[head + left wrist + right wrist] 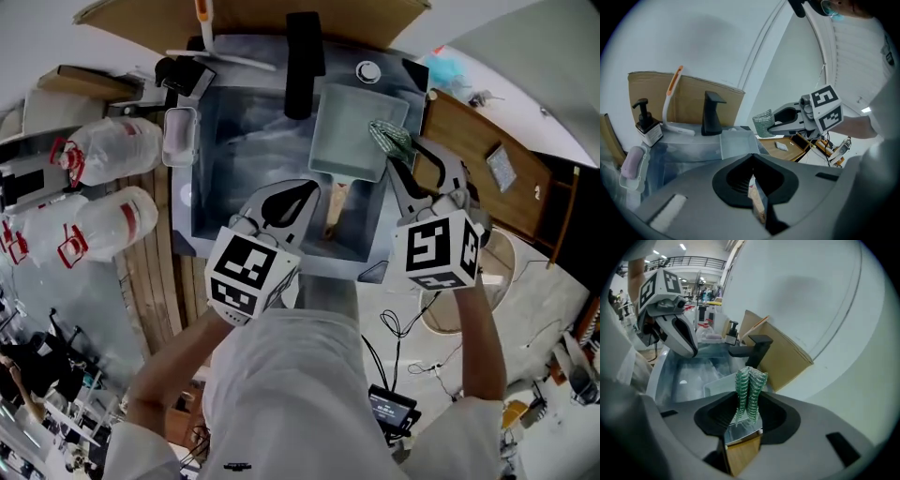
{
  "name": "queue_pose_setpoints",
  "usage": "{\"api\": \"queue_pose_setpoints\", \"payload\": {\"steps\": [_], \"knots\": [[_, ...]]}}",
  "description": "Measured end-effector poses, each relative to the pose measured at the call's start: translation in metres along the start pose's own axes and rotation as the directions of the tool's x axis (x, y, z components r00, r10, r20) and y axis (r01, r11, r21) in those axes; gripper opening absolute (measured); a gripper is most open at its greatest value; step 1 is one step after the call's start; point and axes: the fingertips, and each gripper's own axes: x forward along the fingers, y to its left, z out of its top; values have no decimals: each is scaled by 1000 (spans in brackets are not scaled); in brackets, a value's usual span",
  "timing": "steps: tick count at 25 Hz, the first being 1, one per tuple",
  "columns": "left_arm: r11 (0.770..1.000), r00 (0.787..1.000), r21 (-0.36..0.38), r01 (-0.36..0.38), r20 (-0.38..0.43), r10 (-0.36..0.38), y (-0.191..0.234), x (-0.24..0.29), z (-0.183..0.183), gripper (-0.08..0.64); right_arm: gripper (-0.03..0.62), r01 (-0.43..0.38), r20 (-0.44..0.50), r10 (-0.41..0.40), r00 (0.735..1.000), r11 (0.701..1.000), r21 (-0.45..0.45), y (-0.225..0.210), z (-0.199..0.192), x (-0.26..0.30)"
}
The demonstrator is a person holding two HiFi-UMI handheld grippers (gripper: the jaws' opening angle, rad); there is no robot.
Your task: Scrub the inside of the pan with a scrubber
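A pale green rectangular pan (352, 131) lies in the steel sink (225, 187), its wooden handle (334, 208) pointing toward me. My left gripper (305, 192) is at that handle; in the left gripper view its jaws (757, 187) are shut on a tan wooden piece, the handle (758, 204), with the pan (736, 142) just beyond. My right gripper (401, 155) hovers at the pan's right rim, shut on a green mesh scrubber (389, 139). The scrubber (750, 390) sticks up from the closed right gripper (749, 416). The scrubber (762, 123) also shows in the left gripper view.
A black faucet (302, 61) stands behind the sink, in front of a cardboard sheet (693, 98). A soap bottle (647, 126), an orange-handled brush (672, 93) and a soap tray (178, 136) sit at the left rim. Plastic jugs (112, 150) lie left; a wooden board (478, 150) lies right.
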Motion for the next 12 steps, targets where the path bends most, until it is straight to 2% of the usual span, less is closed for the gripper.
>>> {"api": "queue_pose_setpoints", "payload": {"steps": [5,9,12], "knots": [[999,1000,-41,-13,-29,12,16,25,-22,5,140,-103,-75,91,993,978,-179,-7,-7,36],[994,999,-108,-10,-46,5,22,48,-41,5,140,-171,-106,147,983,948,-269,-12,-9,60],[988,998,-152,-36,-53,28,30,57,-53,5,140,-231,-160,188,969,919,-319,-7,-15,74]]}}
